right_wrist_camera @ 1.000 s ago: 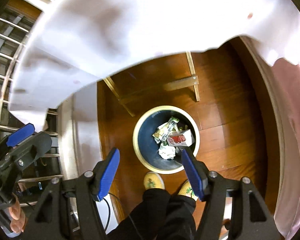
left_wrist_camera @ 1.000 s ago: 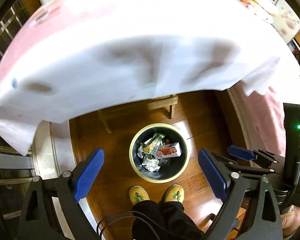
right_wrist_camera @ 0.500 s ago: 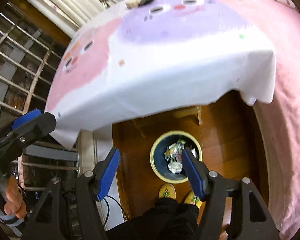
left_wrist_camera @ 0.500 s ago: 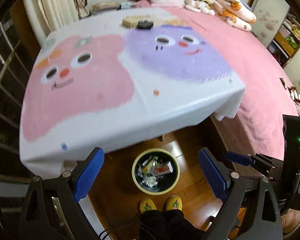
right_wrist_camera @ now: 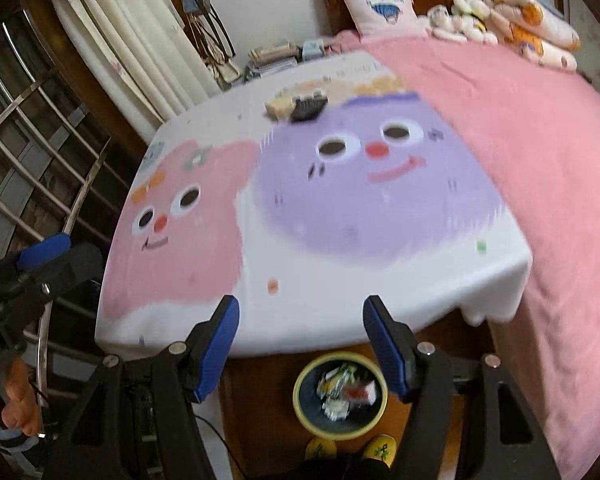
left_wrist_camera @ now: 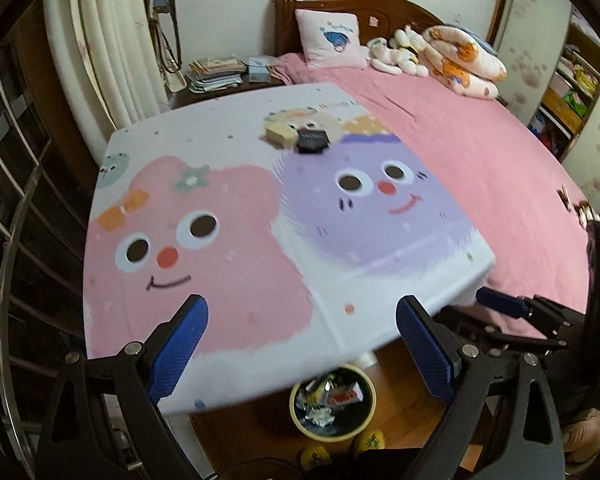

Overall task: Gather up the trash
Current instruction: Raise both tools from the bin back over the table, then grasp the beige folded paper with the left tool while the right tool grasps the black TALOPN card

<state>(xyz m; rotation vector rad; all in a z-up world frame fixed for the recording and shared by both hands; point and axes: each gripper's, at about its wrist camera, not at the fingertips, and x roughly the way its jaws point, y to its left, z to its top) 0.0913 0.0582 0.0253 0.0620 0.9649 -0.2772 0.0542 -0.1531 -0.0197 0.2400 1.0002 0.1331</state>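
Left gripper [left_wrist_camera: 302,344]: blue pads spread wide, nothing between them, held above the near edge of the table [left_wrist_camera: 228,288]. Right gripper [right_wrist_camera: 300,344]: pads likewise spread and empty, above the same near edge; it also shows at the right of the left view.

Table: covered by a white cloth printed with a pink face at left and a purple face at right. Two items remain at its far side: a tan block [left_wrist_camera: 281,135] and, touching it on the right, a black packet [left_wrist_camera: 312,140]; both are blurred in the right view, so their make cannot be told.

Bin [left_wrist_camera: 332,428]: round, yellow-rimmed, dark inside, on the wooden floor just past the table's near edge, partly hidden by the cloth in the left view. It holds crumpled wrappers [right_wrist_camera: 334,404] and a red-and-white carton [right_wrist_camera: 358,394]. Yellow slippers [right_wrist_camera: 382,446] stand just near of it.

Bed [left_wrist_camera: 480,152]: pink cover, right of the table.
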